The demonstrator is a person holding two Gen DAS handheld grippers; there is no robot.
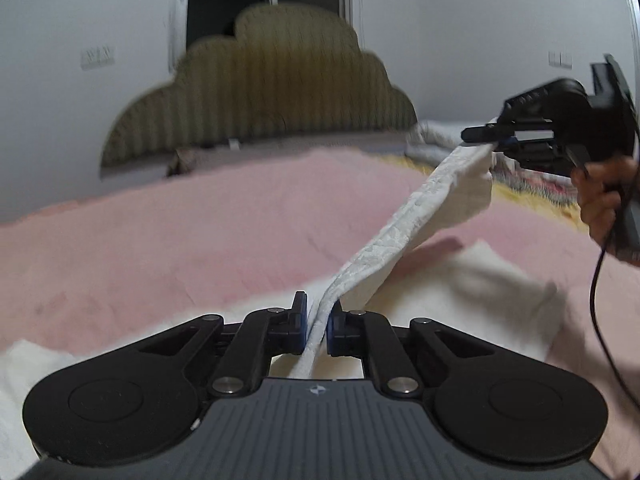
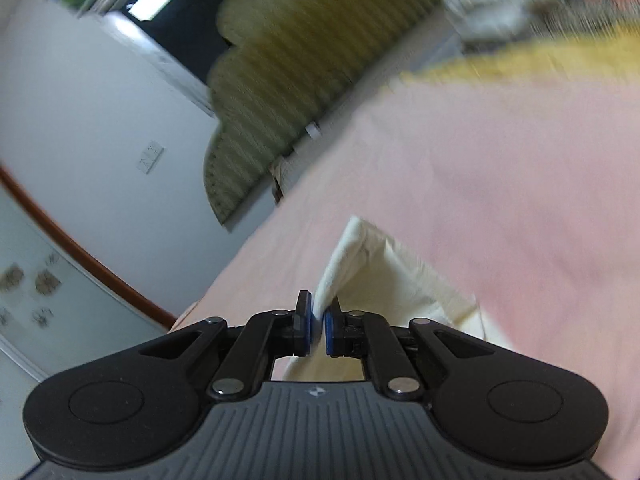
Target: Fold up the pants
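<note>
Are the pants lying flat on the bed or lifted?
Partly lifted: one edge of the pants stretches taut between the left hand-held gripper and right hand-held gripper; the rest drapes on the pink bed.

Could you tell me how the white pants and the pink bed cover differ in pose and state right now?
The white pants are lifted and stretched taut between the left gripper and right gripper; the pink bed cover lies flat and ungripped. The pants are creased, the cover smooth. Both are soft fabric.

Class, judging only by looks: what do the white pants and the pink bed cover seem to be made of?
Pants: probably light woven cotton, matte, with a faint raised pattern; it creases and sags between the grippers. Bed cover: seemingly soft, slightly fuzzy matte fabric; blur leaves the weave unclear.
</note>
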